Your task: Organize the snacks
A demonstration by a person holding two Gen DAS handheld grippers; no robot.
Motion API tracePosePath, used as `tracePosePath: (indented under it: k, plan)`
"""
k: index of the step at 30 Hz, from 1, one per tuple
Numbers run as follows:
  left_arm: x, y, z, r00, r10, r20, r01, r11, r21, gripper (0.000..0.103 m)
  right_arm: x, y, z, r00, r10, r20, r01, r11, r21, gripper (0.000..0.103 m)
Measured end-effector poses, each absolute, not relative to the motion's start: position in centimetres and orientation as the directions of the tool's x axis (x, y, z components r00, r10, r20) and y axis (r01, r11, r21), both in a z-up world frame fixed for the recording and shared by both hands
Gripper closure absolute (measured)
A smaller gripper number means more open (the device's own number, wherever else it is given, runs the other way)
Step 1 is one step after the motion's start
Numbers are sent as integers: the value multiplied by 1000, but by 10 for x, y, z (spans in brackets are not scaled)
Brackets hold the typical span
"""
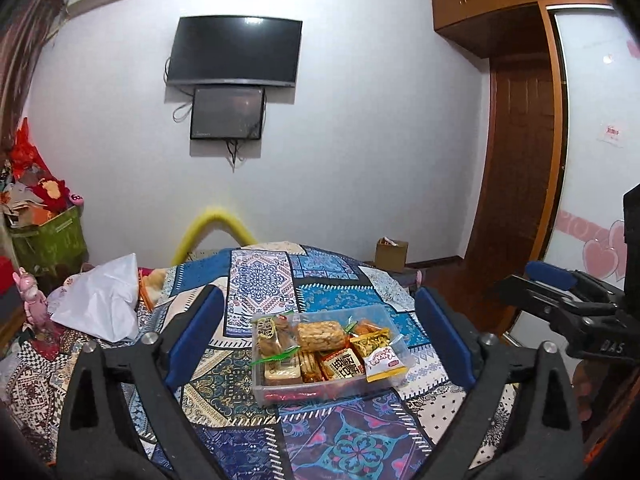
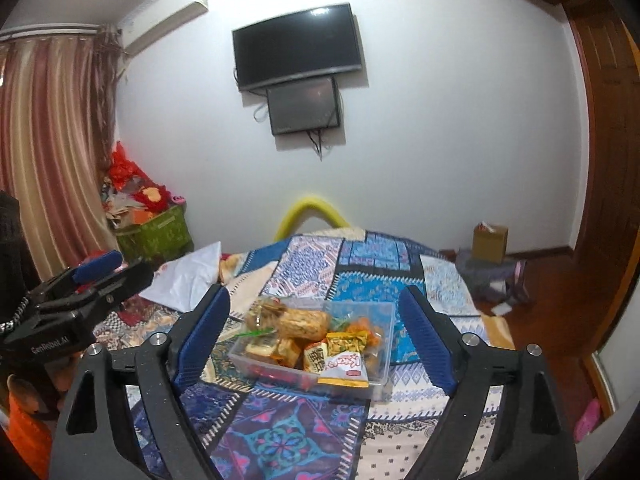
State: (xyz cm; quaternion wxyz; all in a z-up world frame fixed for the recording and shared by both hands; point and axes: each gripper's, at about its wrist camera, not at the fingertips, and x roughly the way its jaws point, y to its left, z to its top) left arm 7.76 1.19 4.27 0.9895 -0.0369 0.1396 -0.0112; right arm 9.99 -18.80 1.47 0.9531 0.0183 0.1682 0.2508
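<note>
A clear plastic box sits on a patchwork bedspread, filled with several wrapped snacks. Among them are a peanut brittle bar and a white and yellow packet at the box's front right corner. My left gripper hovers open above the bed, short of the box, with nothing between its blue pads. My right gripper is likewise open and holds nothing, on the near side of the box.
A white plastic bag lies on the bed's left side. A green bin piled with red items stands in the left corner by the curtains. A cardboard box sits on the floor beyond the bed, and a wooden wardrobe rises at the right.
</note>
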Motion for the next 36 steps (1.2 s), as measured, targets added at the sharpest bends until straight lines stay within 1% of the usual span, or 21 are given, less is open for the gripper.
tracePosePath:
  k: [2,4,12,36]
  plan:
    - [68,11,44,964,-30,-265,11,997,-72,3,91,-187,15,832,474,-289,-464,880,107,0]
    - [63,10,44,965,-26,-260,8,998,-68,2,84,-185,15,841,467,-273,-460,883,94,0]
    - [44,6,47,971,-32,-236,18,998,-64,1,76,-181,11,839,470,-275,-463,881,93,0]
    - [43,2,40,967,-49,-248,35,998,-60,1,62,-187,8,836,474,-276,-462,880,112,0]
